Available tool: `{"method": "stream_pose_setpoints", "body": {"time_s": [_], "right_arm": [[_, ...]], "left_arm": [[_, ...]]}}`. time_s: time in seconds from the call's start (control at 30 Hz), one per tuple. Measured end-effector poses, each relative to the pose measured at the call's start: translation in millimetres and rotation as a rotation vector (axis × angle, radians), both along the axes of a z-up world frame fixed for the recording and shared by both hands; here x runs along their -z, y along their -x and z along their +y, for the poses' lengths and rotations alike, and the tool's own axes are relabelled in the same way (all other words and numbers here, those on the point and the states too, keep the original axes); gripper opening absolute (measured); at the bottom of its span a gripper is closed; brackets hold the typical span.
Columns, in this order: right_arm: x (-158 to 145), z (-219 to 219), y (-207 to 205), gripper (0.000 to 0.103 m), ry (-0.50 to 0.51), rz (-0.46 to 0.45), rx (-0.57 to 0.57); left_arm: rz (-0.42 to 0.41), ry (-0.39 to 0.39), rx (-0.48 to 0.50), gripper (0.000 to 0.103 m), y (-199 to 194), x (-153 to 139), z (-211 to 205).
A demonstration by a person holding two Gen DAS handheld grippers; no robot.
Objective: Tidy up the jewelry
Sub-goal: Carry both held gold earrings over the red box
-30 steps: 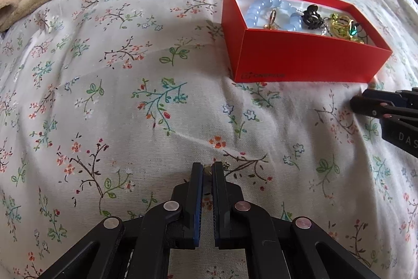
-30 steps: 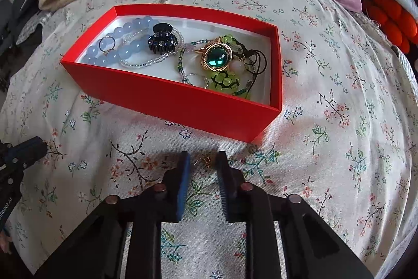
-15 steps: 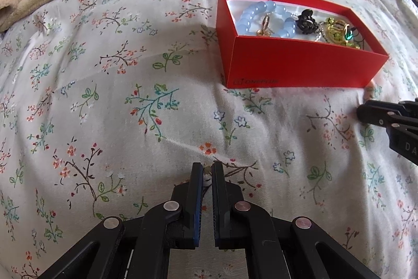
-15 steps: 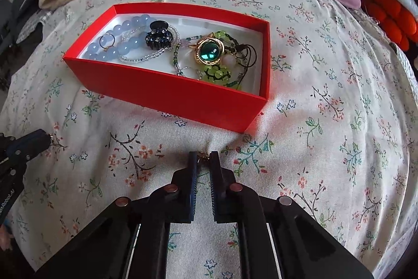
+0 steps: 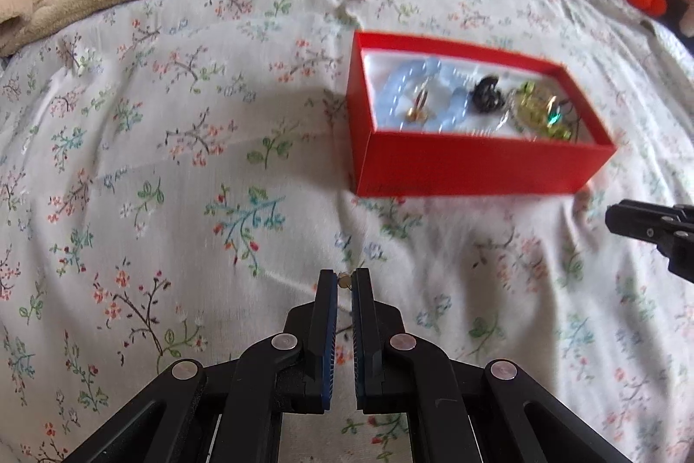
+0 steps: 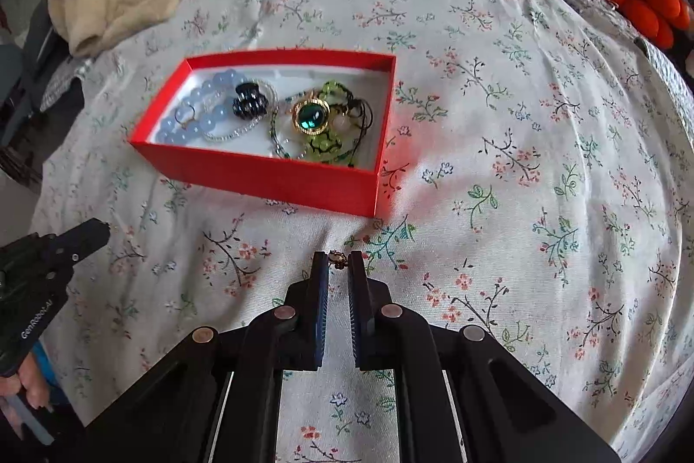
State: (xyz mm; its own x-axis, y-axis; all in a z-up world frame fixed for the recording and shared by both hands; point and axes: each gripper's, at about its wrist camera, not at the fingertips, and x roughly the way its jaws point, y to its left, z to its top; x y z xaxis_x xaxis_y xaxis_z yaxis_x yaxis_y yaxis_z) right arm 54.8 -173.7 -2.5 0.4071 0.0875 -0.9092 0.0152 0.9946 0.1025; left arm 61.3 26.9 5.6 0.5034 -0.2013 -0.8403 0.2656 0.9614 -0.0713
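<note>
The red cardboard box (image 6: 277,176) at eleven o'clock already holds beads, hair claw and green brooch. The right gripper (image 6: 337,263) pinches a small gold earring (image 6: 337,260); the left gripper (image 5: 345,283) nips a small gold stud (image 5: 345,280). Both, I judge, need boxing

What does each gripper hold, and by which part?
Each holds a small gold earring at its fingertips: left gripper one earring, right gripper another. The gripped part is unclear.
</note>
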Motion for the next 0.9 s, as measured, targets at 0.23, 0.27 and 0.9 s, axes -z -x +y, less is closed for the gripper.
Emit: {"method": "stream_pose_setpoints", "body": {"time_s": [0.23, 0.27, 0.9], "right_arm": [[-25.2, -4.6, -0.7, 0.009, -0.061, -0.054, 0.014], [-27.4, -5.1, -1.4, 0.009, -0.067, -0.059, 0.014], [-25.5, -13.3, -45.2, 0.009, -0.143, -0.072, 0.05]], "left_arm": [[-0.032, 0.045, 0.004, 0.002, -6.9, -20.1, -6.8], [-0.037, 0.052, 0.005, 0.002, -8.1, -22.8, -8.5], [-0.068, 0.137, 0.062, 0.002, -52.2, -20.7, -58.5]]}}
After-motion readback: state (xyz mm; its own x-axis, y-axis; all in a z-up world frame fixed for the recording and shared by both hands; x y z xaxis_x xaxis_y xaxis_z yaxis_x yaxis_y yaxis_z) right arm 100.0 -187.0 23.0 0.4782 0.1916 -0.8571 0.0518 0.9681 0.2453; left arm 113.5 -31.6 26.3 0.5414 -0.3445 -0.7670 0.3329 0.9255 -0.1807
